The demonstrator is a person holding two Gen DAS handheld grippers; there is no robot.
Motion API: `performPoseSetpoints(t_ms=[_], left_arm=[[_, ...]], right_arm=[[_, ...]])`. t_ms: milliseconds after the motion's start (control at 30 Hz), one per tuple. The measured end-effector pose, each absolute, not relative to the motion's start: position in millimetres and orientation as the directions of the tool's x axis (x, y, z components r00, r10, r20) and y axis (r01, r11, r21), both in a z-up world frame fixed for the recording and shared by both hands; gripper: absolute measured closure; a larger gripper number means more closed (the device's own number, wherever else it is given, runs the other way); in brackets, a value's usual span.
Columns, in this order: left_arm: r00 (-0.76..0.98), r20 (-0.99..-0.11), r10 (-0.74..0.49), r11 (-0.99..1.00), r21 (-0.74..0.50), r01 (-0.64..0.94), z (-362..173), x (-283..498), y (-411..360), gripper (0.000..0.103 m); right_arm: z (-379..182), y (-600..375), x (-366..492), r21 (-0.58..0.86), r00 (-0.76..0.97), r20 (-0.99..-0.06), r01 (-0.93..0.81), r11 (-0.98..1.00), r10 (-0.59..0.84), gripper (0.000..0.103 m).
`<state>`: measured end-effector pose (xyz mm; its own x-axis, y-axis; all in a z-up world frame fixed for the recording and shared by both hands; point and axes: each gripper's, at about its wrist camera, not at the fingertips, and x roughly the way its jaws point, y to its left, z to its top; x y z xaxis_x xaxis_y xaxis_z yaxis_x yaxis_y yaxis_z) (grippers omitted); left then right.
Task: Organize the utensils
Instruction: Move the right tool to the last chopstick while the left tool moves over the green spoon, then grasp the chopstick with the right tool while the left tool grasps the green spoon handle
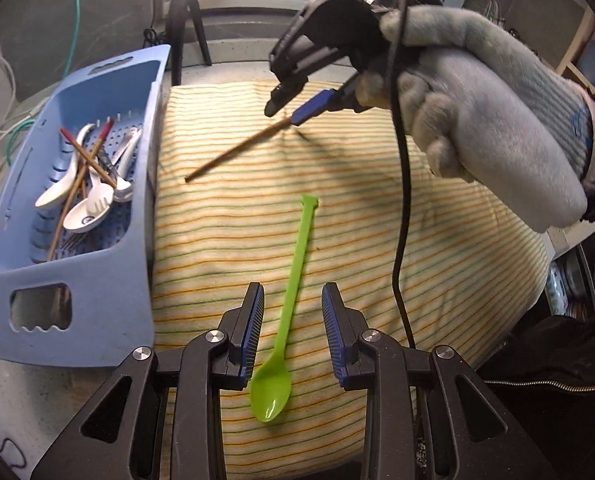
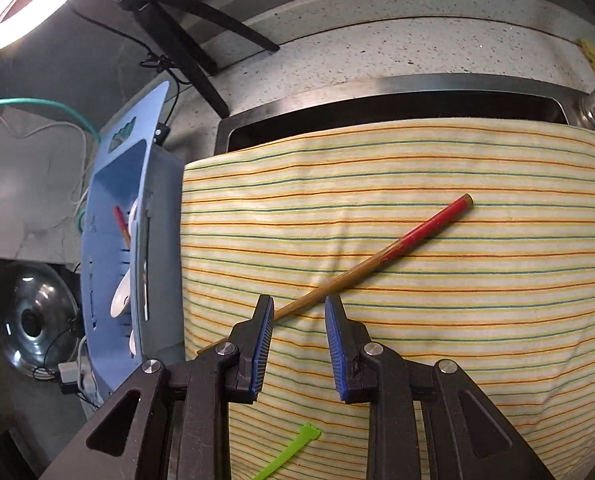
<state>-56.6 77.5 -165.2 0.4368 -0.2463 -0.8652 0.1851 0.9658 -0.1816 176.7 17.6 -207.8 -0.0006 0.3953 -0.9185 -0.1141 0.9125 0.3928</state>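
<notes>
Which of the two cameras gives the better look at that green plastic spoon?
The left wrist view: the green spoon lies whole on the striped cloth, bowl to handle tip, between the open left gripper fingers. The right wrist view catches only its handle end at the bottom edge.

A soft, matt woven cloth with yellow, orange and green stripes [image 2: 417,280] lies beneath a glossy lime-green plastic spoon [image 1: 287,312] and a smooth wooden chopstick with a red-painted end [image 2: 377,258]. The pale blue plastic basket [image 1: 137,280] looks matt. The speckled stone-like counter [image 2: 377,52] looks dull.
</notes>
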Motion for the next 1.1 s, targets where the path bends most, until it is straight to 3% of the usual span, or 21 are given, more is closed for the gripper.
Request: performPoseSetpoints(t_ms=[533,800,1100], left_arm=[[0.406,-0.881,-0.241,0.964,-0.170,0.204,-181,-49,71,0.075],[0.379,-0.898,-0.226,0.965,-0.151,0.216,-192,-43,65,0.075],[0.377,-0.900,-0.220,0.965,-0.145,0.217,-192,-43,61,0.075]], right_arm=[[-217,34,185,0.287,-0.007,-0.958,-0.063,0.956,0.287,0.079],[-218,42,190,0.262,-0.035,-0.965,-0.121,0.958,0.259,0.078],[-226,30,209,0.334,-0.104,-0.936,0.045,0.941,0.337,0.077]])
